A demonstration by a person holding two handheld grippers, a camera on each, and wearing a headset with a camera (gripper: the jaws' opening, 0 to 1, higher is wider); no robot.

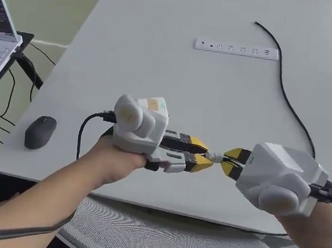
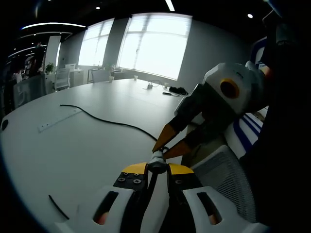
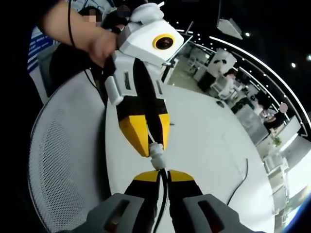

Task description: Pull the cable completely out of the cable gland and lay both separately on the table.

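Pale plastic piece: the cable gland [image 1: 212, 157], held in the air between the two sets of jaws, above the near edge of the surface [image 1: 175, 84].
Black lead: the cable [image 3: 163, 187], running from the gland down between the right jaws.
Left gripper [image 1: 205, 157]: jaws clenched, on the gland as we read it.
Right gripper [image 1: 227, 159]: jaws clamped on the cable just beside the gland.
Step in hand: drawing the two apart.
Handling: we would pull straight along the cable's line, gland hand steady, no twisting.
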